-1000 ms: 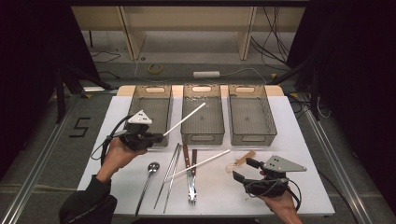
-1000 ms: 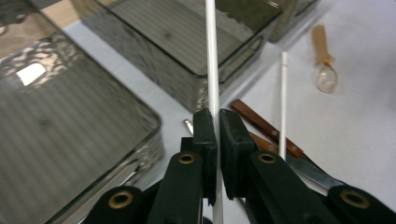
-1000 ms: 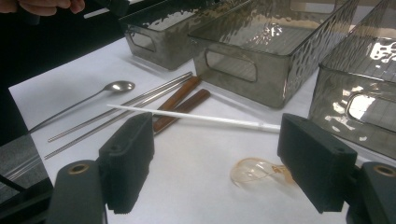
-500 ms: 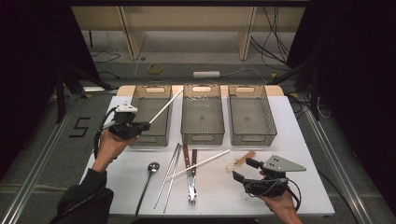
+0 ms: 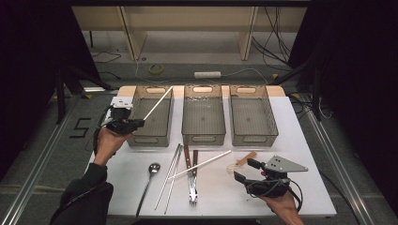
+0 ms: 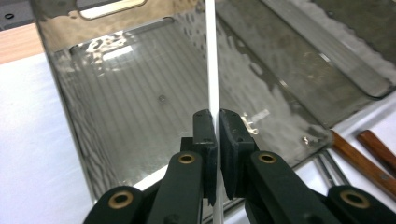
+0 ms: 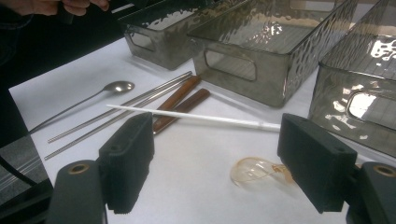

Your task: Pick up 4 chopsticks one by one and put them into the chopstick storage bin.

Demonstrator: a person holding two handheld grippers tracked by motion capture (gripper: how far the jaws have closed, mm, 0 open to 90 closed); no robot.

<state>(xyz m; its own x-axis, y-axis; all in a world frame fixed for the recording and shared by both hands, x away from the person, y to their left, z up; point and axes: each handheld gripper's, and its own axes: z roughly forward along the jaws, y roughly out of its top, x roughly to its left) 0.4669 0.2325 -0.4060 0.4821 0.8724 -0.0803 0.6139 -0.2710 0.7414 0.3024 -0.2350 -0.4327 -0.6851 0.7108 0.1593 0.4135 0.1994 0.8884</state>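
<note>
Nearest the person, the right hand-held gripper [image 5: 248, 170] rests on the white table [image 5: 309, 140], jaws wide apart and empty, beside what may be a clear plastic spoon [image 7: 256, 171]. Just beyond it lie a white chopstick [image 5: 201, 164], a metal spoon [image 5: 151, 173], metal chopsticks [image 5: 172, 174] and a wooden-handled fork [image 5: 191, 177], all unsorted. Farther off, the left hand-held gripper [image 5: 139, 123] clamps another white chopstick [image 6: 211, 60] over the left bin [image 5: 151, 139], not yet released.
</note>
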